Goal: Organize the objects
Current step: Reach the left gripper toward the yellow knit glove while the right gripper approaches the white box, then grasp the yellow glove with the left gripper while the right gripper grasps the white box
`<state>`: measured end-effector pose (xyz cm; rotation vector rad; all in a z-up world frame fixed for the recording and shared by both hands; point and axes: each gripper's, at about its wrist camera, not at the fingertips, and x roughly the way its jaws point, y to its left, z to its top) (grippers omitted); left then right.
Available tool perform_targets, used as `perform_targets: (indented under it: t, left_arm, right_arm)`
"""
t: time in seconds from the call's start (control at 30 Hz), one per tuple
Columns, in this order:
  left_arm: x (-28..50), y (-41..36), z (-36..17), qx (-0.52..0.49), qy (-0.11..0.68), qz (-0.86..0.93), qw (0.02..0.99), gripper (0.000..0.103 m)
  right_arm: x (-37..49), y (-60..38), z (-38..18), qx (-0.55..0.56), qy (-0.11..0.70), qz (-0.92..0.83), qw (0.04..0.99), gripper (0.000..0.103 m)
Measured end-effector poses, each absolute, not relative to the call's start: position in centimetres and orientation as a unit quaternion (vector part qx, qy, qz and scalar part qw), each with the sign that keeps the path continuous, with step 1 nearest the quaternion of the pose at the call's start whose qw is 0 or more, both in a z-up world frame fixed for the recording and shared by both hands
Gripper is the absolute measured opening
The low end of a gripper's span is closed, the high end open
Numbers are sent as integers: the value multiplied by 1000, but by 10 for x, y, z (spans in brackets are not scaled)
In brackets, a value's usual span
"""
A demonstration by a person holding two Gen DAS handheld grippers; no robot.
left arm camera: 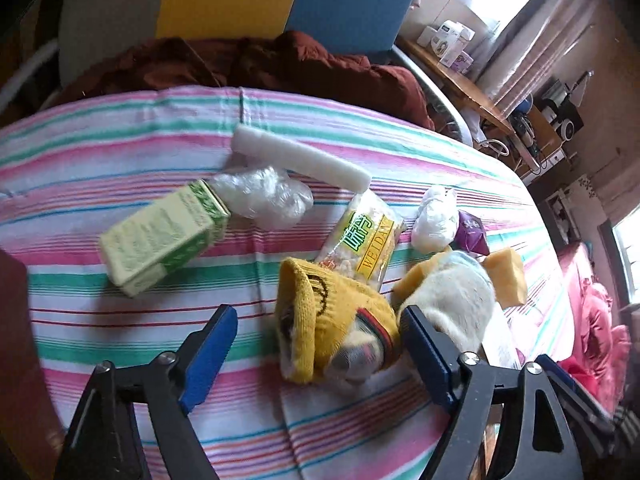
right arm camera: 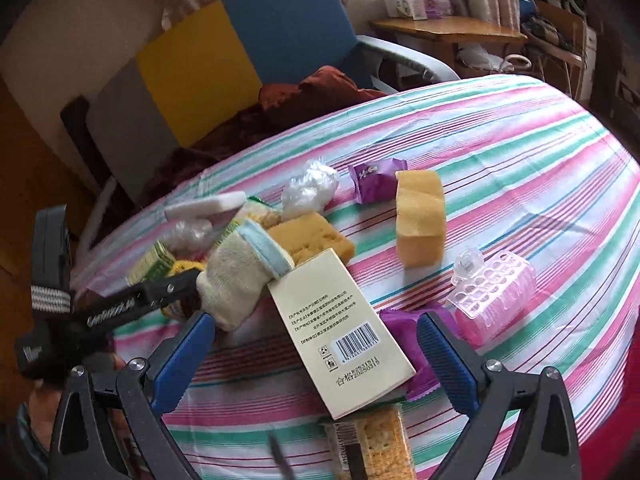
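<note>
1. The left hand-held gripper [left arm camera: 318,320] hangs over the striped bench [left arm camera: 120,152] with its blue jaws spread; a yellow knit sock [left arm camera: 320,312] lies between them, and neither pad presses on it.
2. Only the left wrist view shows this sock clearly. A white sock [left arm camera: 452,300] lies against it on the right, touching the right jaw.
3. Farther back in that view lie a green-and-cream box [left arm camera: 160,236] on the left, a crumpled clear bag [left arm camera: 264,196] beside it, a white foam bar [left arm camera: 300,158] beyond, and a snack packet [left arm camera: 366,240] in the middle.
4. A white wad [left arm camera: 436,220], a purple sachet [left arm camera: 472,234] and a yellow sponge [left arm camera: 508,276] lie to the right.
5. The right hand-held gripper [right arm camera: 314,336] is also spread, holding nothing; a cream card box with a barcode [right arm camera: 340,328] lies flat between its jaws, apart from both pads.
6. Only the right wrist view shows this card box, a pink hair roller [right arm camera: 496,296] on the right, a cracker pack [right arm camera: 372,444] at the near edge, a purple wrapper [right arm camera: 404,328] under the box's right side, and a second sponge [right arm camera: 312,236] behind the white sock.
7. The right wrist view also shows the left tool's black body [right arm camera: 120,308] from the side, reaching in at the left.
8. A blue and yellow chair [right arm camera: 248,52] with a brown cloth [right arm camera: 304,96] stands beyond the bench's far edge in both views.
</note>
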<state>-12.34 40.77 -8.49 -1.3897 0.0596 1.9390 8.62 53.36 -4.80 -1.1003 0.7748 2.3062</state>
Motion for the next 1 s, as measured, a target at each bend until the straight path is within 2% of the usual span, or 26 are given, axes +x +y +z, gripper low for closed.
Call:
perform_targets:
  t: [0.1,0.13,0.17,0.33,0.5,0.67,0.7,0.73,0.83,1.0]
  left_arm:
    - [-125,405,-94,-559,3,735,384,65]
    - [-123,402,-93,-554,0,737,387,54]
    - [-120,398,-90,-551,-3,736,394,49]
    - [-102,373,-78,-537,5,740,406,39]
    - [-82,348,-67,-520,20,747,413,38]
    - [-68,336,-60,-510,28,753,415,34]
    - [-65,334,-58,-508,29,753,417,34]
    - [-61,331,-57,-505,30,753,420,34]
    - [-51,324,-51,-494,40,757,426,34]
    - [-37,314,-36,-477,40,760,438,34]
  right_arm:
    - [80,528,-51,-418,257,838,237,103]
    - [78,527,-53,-422,250,838,239,103]
    - [77,525,-54,-427,243,837,241,103]
    - [71,522,-59,-442,219,833,252,102]
    - [67,522,-63,-451,209,827,263,102]
    - [63,520,-69,-469,187,820,270,86]
    - [62,520,-70,-474,184,818,270,81]
    - [60,518,-71,-476,177,818,270,70]
    - [58,515,-73,-483,171,818,262,55]
    - [65,515,-60,-446,186,839,251,50]
